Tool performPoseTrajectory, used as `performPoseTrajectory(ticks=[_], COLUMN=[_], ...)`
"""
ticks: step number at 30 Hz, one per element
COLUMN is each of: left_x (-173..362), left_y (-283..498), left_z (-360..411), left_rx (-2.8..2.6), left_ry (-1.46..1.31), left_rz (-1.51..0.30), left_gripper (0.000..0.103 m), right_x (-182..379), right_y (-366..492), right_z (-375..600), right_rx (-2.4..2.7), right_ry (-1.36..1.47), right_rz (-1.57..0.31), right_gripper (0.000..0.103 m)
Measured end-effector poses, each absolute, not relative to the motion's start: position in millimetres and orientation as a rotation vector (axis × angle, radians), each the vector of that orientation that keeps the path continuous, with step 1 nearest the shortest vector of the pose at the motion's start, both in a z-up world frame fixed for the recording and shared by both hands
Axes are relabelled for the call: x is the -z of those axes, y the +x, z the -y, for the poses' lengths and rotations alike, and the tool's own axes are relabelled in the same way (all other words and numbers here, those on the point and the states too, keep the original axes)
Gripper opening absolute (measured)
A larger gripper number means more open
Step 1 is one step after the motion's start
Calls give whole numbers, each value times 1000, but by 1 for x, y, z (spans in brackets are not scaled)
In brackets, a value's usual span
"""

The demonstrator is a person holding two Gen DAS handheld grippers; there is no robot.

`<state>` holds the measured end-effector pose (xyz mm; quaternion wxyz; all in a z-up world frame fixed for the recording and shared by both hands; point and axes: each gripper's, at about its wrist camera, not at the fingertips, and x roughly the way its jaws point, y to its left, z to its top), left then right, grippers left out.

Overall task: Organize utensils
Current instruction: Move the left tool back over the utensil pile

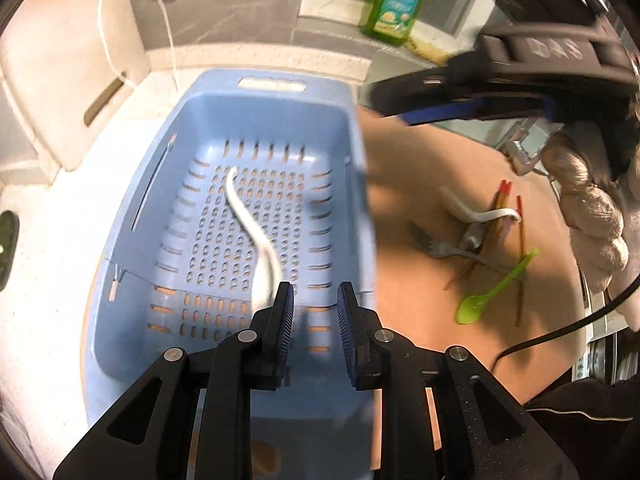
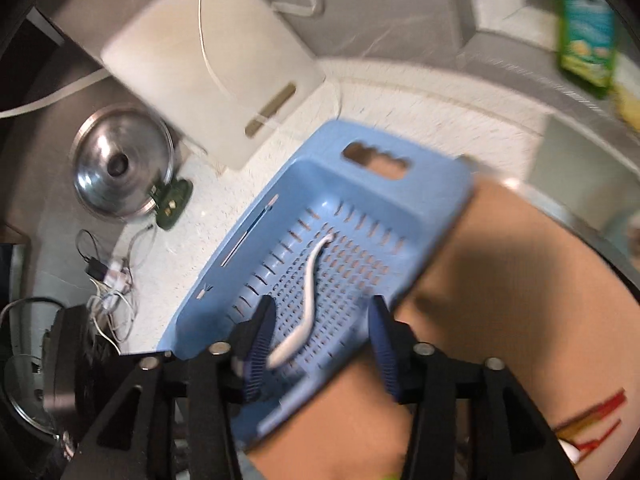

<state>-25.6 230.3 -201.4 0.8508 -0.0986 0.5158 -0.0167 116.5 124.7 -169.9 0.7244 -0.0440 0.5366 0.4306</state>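
Left wrist view: motion blur smears the blue basket (image 1: pixel 168 184), where a white spoon (image 1: pixel 256 236) lies on the perforated floor. The left gripper (image 1: pixel 314 312) hovers above it, jaws open and empty. On the brown table (image 1: pixel 420 160) beside the basket lie a fork (image 1: pixel 436 246), green spoon (image 1: pixel 492 292), chopsticks (image 1: pixel 520 256) and another white spoon (image 1: pixel 476 210).

Right wrist view: the right gripper (image 2: pixel 320 340) is open above the same basket (image 2: pixel 432 184); chopsticks (image 2: pixel 592 412) are cut off at the frame's edge.
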Motion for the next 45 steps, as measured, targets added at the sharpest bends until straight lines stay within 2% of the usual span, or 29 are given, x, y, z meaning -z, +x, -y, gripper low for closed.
performPoseTrajectory(ticks=[3, 8, 14, 18, 26, 28, 35, 45], left_x=[192, 184, 192, 199, 208, 211, 213, 237], left_y=[-30, -27, -17, -8, 7, 15, 61, 101], left_z=[-217, -183, -131, -104, -82, -85, -99, -109], left_rx=[51, 115, 219, 265, 319, 316, 324, 338], left_ry=[-210, -211, -160, -121, -45, -23, 26, 18], left_rz=[-1054, -1035, -1062, -1087, -1144, -1163, -1211, -1313], left_gripper=[33, 33, 33, 33, 33, 33, 33, 33], right_x=[151, 146, 161, 181, 222, 223, 225, 229], right_y=[118, 119, 112, 106, 97, 95, 81, 77], right_z=[-77, 16, 100, 133, 165, 164, 148, 153], right_rx=[-910, -829, -713, -678, -657, -668, -716, -688], right_ry=[-81, 37, 108, 161, 346, 365, 379, 413], right_rz=[-1117, -1049, -1040, -1111, -1249, -1251, -1258, -1264], right_gripper=[47, 59, 60, 60, 60, 59, 48, 45])
